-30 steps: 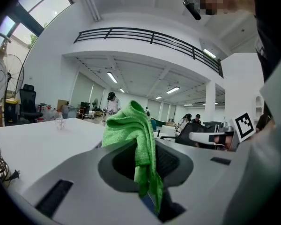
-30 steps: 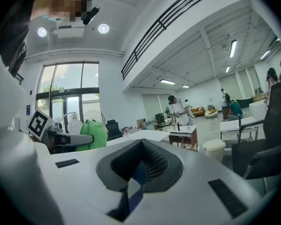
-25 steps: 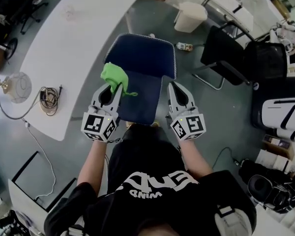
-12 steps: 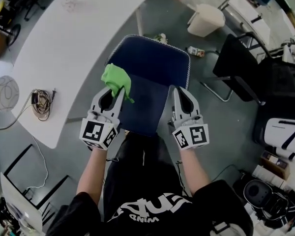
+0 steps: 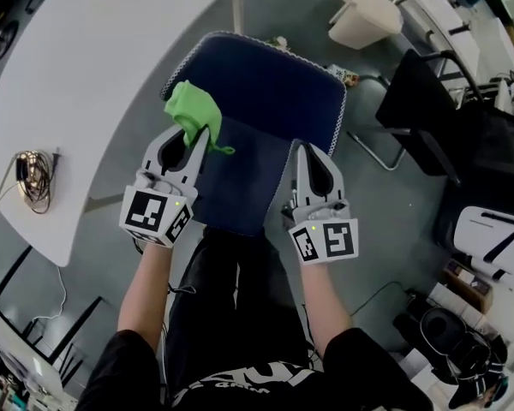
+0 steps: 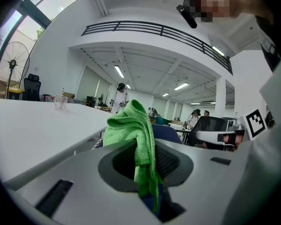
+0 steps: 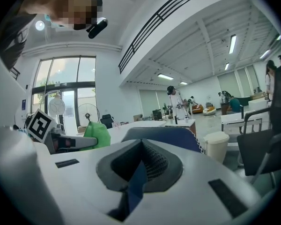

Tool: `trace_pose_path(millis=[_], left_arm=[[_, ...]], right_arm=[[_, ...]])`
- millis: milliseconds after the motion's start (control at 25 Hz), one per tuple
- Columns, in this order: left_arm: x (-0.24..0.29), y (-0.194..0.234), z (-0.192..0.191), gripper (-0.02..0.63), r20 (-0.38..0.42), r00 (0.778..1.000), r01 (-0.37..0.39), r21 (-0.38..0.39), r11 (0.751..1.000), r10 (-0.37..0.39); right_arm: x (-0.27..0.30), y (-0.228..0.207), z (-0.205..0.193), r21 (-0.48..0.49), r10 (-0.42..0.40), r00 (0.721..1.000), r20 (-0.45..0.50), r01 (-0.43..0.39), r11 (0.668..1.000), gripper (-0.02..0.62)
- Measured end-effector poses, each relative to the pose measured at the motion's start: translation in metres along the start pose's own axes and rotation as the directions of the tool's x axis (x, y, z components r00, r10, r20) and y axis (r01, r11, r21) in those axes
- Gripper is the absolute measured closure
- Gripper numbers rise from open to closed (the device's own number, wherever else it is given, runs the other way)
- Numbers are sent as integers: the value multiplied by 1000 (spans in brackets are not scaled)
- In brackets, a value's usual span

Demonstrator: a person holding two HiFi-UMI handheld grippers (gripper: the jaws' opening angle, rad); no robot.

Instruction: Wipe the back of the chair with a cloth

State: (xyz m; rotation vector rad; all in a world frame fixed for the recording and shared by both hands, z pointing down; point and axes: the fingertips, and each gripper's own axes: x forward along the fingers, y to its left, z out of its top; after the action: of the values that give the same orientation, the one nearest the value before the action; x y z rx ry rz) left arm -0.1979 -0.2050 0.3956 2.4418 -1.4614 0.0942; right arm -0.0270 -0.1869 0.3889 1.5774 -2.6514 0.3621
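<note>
Cloth point(image 5: 190, 110) in left claw point(image 5: 194, 132), tail end half hidden between jaws.

Open-plan office, part lab by the look of it, big and bright. Long white curved table point(image 5: 111, 58) down the left, coil of cables point(image 5: 34, 168) near its edge. Blue chair point(image 5: 265, 92) just beside the table's curved edge, black office chairs point(image 5: 420, 101) off to the right on grey floor point(image 5: 394, 221), cream waste bin point(image 5: 364, 20) further off. From the gripper views: high white ceiling with strip lights point(image 6: 119, 71), black mezzanine railing point(image 6: 154, 28), tall windows point(image 7: 65, 83), pedestal fan point(image 6: 11, 62) by the glass. People standing point(image 6: 118, 97) among more desks at the far end.
</note>
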Motion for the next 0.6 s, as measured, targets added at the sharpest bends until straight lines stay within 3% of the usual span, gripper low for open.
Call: trace_pose_path(millis=[240, 440, 600], left_arm=[[9, 12, -21, 538, -28, 1000, 5, 43, 999, -4], [24, 50, -29, 538, -63, 997, -28, 144, 989, 38], [42, 79, -32, 538, -73, 996, -44, 179, 983, 57]], right_arm=[[6, 4, -15, 26, -26, 1000, 3, 26, 999, 604], [-1, 1, -18, 8, -28, 1000, -14, 28, 1000, 603], [-8, -7, -24, -3, -47, 998, -28, 47, 999, 604]])
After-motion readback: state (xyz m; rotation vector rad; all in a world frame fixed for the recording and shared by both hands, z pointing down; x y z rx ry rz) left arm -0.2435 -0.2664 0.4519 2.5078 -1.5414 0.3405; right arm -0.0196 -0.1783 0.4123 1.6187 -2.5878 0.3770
